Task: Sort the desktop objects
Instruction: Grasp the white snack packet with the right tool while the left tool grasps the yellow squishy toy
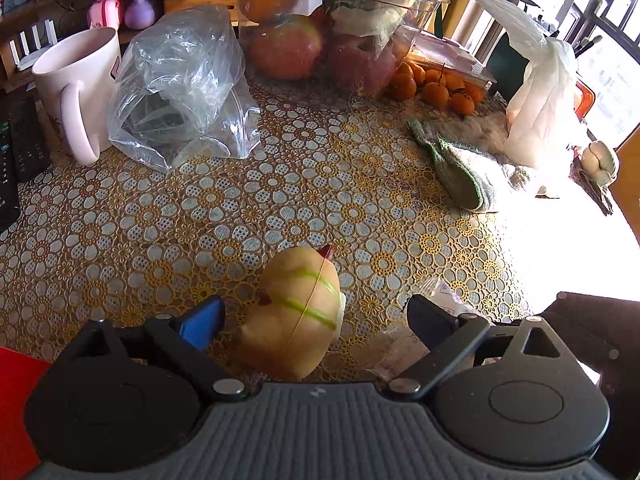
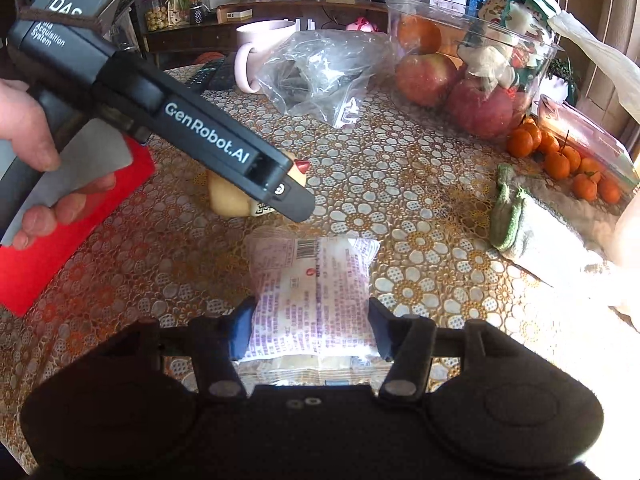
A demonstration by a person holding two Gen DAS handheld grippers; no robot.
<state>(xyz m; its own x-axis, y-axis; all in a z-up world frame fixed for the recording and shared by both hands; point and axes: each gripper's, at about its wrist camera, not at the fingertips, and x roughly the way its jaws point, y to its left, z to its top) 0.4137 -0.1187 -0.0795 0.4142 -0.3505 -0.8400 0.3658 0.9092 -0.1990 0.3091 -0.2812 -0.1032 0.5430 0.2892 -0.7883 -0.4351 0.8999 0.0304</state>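
Sitting right between the fingers of the right gripper (image 2: 312, 334): a flat snack packet (image 2: 316, 292), lying on the flowery tablecloth (image 2: 420, 184). Running long-ways straight out ahead, away from the gripper. Touching or almost touching both sides of the packet, with no squashing showing, so judging this as not yet pinched tight. Hiding the packet's near end under the gripper body.

Waiting wide apart over in the left view: the left gripper (image 1: 316, 320), with a yellow duck toy (image 1: 296, 312) lying loose in the gap, touching neither finger. Pointing its red beak away and a bit right. Covering part of the duck in the right view. Looking too bright by the green cloth (image 1: 456, 168) to tell much.
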